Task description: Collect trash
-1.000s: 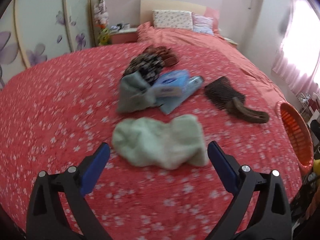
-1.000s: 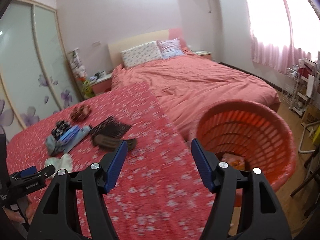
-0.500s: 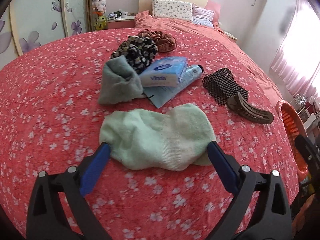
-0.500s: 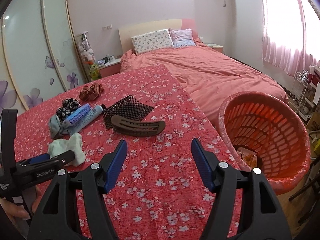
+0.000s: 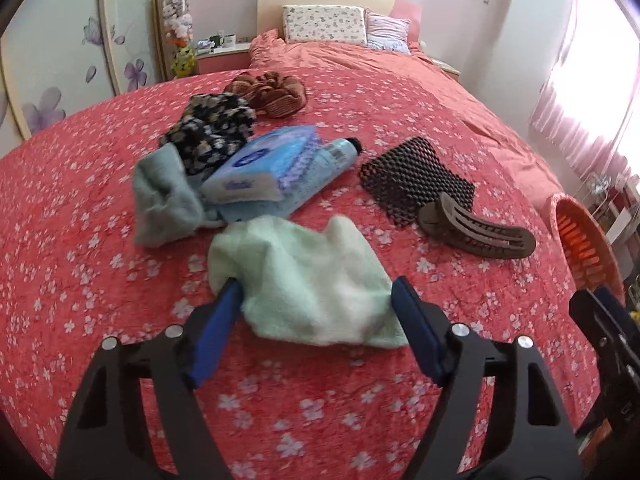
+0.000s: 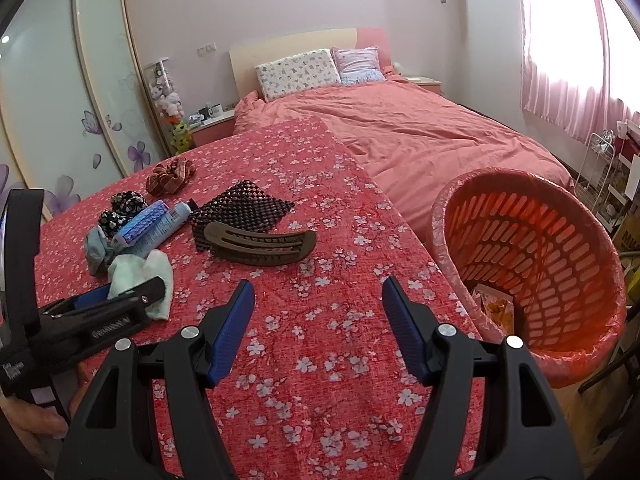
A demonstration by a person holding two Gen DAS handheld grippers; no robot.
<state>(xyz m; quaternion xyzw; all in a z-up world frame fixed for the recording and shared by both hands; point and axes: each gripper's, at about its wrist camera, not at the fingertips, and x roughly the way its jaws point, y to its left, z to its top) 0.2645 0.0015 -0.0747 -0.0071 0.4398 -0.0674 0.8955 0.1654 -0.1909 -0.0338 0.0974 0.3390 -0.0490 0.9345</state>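
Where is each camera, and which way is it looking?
Left wrist: sits on the left hand-held gripper, looking down along its fingers at a green sock between them; the right hand-held gripper's tip shows at the right edge.
Right wrist: sits on the right hand-held gripper, looking over the flowered cloth toward the orange basket; the left gripper and a bit of hand show at the left.
Both see: the sock, hair clip, basket and bed.
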